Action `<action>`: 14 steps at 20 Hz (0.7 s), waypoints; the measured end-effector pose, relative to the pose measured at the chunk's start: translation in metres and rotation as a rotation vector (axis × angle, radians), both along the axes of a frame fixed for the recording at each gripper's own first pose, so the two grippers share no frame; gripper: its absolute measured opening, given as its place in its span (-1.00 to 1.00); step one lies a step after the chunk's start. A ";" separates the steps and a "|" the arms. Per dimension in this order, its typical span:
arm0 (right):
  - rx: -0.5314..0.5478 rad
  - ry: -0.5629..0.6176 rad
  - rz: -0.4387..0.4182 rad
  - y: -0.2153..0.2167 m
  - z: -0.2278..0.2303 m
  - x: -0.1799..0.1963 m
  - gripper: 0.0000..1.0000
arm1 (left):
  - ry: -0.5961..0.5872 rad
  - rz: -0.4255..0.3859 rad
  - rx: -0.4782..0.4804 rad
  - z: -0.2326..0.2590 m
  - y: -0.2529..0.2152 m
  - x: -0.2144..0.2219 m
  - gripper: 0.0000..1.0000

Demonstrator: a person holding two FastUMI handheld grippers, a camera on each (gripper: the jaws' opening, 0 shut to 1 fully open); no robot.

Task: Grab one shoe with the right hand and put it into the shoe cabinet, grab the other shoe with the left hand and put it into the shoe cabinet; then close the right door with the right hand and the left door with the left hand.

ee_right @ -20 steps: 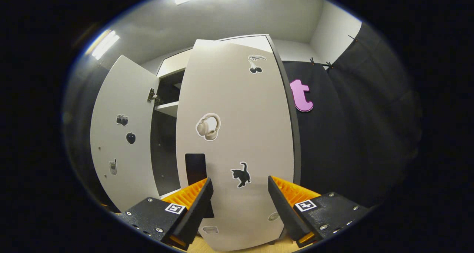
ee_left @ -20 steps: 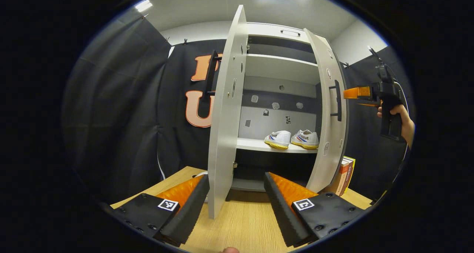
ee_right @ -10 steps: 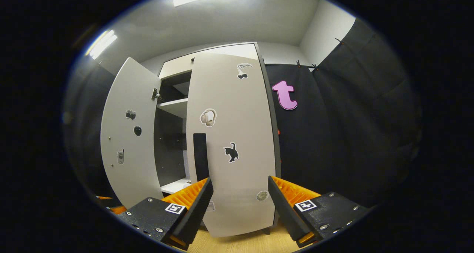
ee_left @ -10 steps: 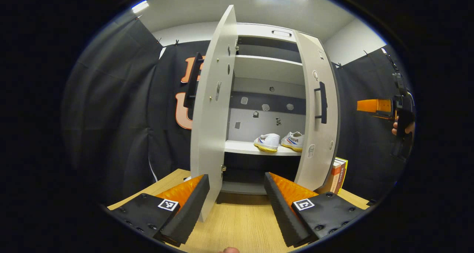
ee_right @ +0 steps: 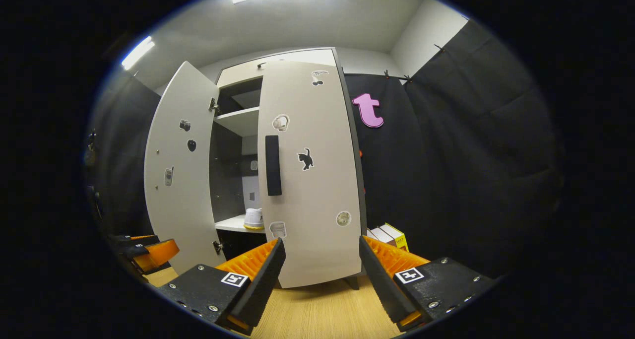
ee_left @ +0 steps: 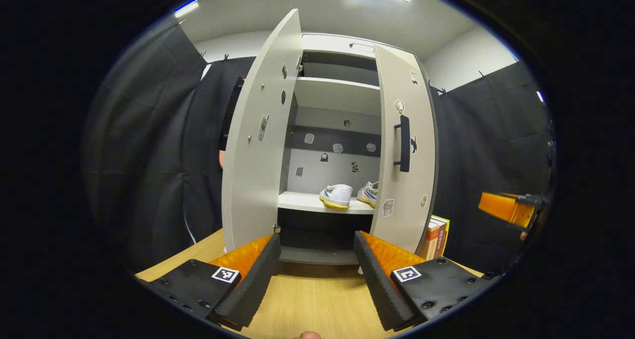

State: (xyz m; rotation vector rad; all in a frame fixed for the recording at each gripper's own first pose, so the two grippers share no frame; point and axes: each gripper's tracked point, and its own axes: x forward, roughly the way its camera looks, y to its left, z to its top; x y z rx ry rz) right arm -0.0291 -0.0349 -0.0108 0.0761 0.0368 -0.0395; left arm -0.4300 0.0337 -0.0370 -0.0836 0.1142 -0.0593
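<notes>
Shoes shelved, doors ajar

Left gripper view: left gripper [ee_left: 315, 274] hangs empty, fingers spread, before the shoe cabinet [ee_left: 342, 61]; both shoes [ee_left: 336, 196] sit on its shelf.

Right gripper view: right gripper [ee_right: 320, 279], fingers apart, faces the right door [ee_right: 312, 190], partly shut.

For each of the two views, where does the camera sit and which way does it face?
Left gripper view: rides on the left gripper, faces the open cabinet front-on, its two shoes on a shelf; the right gripper shows at the right edge.
Right gripper view: rides on the right gripper, faces the right door from outside; the left gripper shows low at the left.
Both share the cabinet, doors, shelf, a shoe, books.
</notes>
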 end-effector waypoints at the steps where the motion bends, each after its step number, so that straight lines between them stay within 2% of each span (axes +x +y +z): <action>1: 0.006 0.002 -0.002 0.000 -0.002 -0.001 0.84 | -0.004 0.001 -0.015 0.004 0.000 0.001 0.89; 3: 0.008 -0.001 0.002 0.000 -0.002 -0.002 0.84 | -0.037 0.022 -0.023 0.024 0.010 0.004 0.94; 5: 0.005 0.001 0.016 0.002 -0.003 -0.001 0.85 | -0.081 0.059 -0.048 0.055 0.032 0.007 0.89; 6: 0.003 0.004 0.023 0.003 -0.005 0.000 0.84 | -0.102 0.087 -0.065 0.072 0.047 0.008 0.94; 8: 0.006 0.012 0.036 0.007 -0.009 0.002 0.84 | -0.111 0.169 -0.062 0.095 0.091 0.007 0.99; 9: 0.015 0.014 0.046 0.010 -0.010 0.003 0.84 | -0.100 0.218 -0.052 0.101 0.116 0.009 0.92; 14: 0.041 0.023 0.087 0.022 -0.012 0.008 0.84 | -0.117 0.400 0.020 0.120 0.217 0.030 0.94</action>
